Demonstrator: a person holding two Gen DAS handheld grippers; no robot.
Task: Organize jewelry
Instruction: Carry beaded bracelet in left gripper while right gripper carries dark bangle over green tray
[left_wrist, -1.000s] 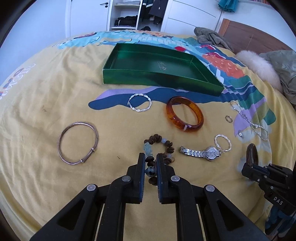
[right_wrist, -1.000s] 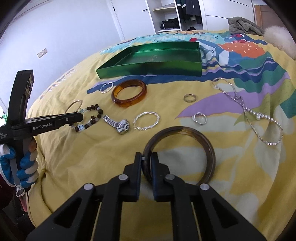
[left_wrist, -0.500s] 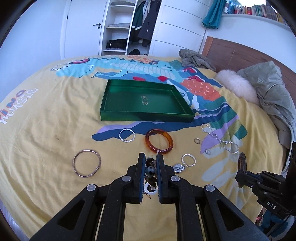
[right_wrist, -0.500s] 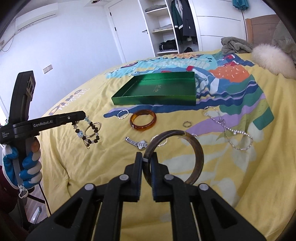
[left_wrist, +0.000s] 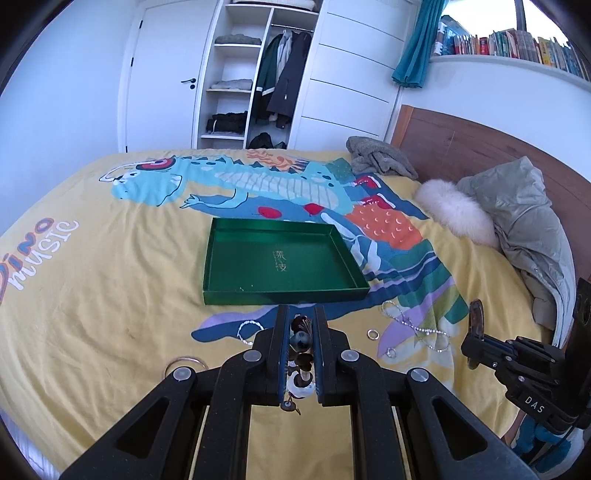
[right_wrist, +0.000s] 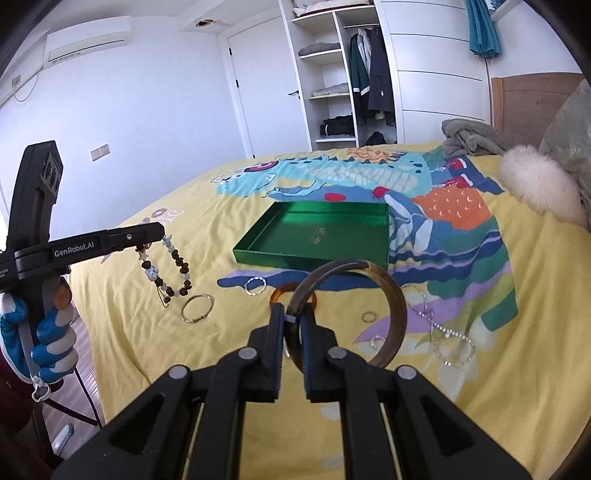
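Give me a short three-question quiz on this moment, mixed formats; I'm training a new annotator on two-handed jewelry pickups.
1. True or false: the green tray already holds a bracelet.
2. What does the left gripper hold? A) beaded bracelet B) a wristwatch C) a necklace
3. Fill in: the right gripper is shut on the rim of the ____ bangle.

Key:
1. False; nothing lies in the tray.
2. A; the beads hang from its shut jaws.
3. Dark brown; the amber bangle lies on the bedspread.
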